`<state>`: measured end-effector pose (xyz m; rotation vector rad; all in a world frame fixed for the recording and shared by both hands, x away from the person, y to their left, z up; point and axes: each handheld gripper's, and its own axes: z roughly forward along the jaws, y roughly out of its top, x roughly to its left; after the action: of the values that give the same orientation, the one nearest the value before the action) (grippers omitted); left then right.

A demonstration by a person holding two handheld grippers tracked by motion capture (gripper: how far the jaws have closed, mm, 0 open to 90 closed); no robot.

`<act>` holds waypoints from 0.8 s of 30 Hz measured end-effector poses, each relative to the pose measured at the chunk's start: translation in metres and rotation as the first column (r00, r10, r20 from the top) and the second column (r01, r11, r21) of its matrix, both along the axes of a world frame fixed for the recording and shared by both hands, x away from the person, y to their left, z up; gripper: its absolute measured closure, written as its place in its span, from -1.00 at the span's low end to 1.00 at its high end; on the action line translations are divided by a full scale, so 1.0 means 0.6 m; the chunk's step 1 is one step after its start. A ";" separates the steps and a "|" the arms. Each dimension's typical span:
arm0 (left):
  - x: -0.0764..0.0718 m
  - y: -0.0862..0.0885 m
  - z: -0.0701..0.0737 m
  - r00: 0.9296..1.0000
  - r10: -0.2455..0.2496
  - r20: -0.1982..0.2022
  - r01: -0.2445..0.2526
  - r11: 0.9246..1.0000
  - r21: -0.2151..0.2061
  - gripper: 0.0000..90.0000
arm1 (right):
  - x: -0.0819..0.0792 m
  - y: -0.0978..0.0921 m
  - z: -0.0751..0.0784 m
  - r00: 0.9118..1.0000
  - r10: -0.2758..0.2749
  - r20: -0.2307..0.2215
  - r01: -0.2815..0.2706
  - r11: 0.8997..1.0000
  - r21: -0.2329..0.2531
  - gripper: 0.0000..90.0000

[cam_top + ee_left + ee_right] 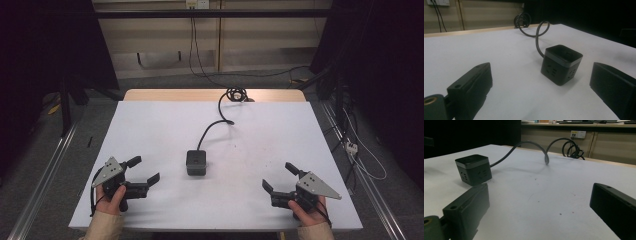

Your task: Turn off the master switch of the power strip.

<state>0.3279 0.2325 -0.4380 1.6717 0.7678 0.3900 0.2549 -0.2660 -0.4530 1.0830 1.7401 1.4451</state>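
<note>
Black cube-shaped plastic power socket block [196, 162] is sitting upright near the middle of the white table [150, 130], roughly between the 2 grippers and a bit ahead of them. Its thick black rubber cable [212, 127] is running off the rear face toward the far table edge, arching up off the surface partway, then ending in a loose coil [236, 94] at the wooden back edge.

Left gripper [142, 172] is resting low at the near-left, held in the person's left hand [111, 197], jaws spread wide, gripping nothing. In the left gripper view the cube [561, 64] is lying ahead between the 2 jaws but well short of contact, so this one looks lined up for the grab.

Right gripper [280, 177] is sitting at the near-right in the right hand [307, 210], jaws also wide apart and empty. In the right gripper view the cube [474, 169] is off toward its left jaw, apart from it.

My read: both are parked symmetrically, ready for approach. Socket faces are pointing toward both grippers.

Nothing is blocking the path; the table surface between jaws and cube is bare apart from small specks. The only snag risk is the raised cable loop [544, 151] behind the cube, which could drag or tip it if lifted.
</note>
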 end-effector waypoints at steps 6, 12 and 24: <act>0.000 -0.003 0.002 1.000 -0.006 0.009 0.006 1.000 0.005 -0.91 | 0.000 -0.002 0.001 1.000 -0.004 -0.001 0.004 1.000 0.010 -0.96; 0.002 -0.009 0.005 1.000 -0.004 0.018 0.004 1.000 0.004 -0.90 | 0.000 -0.003 0.002 1.000 -0.004 0.003 0.004 1.000 0.011 -0.96; 0.013 -0.031 0.014 1.000 -0.007 0.020 0.007 1.000 0.002 -0.91 | 0.001 -0.004 0.004 1.000 -0.016 0.008 0.016 1.000 0.022 -0.97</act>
<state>0.3354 0.2138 -0.4299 1.6694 0.7475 0.4021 0.2552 -0.2683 -0.4505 1.0981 1.7099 1.4600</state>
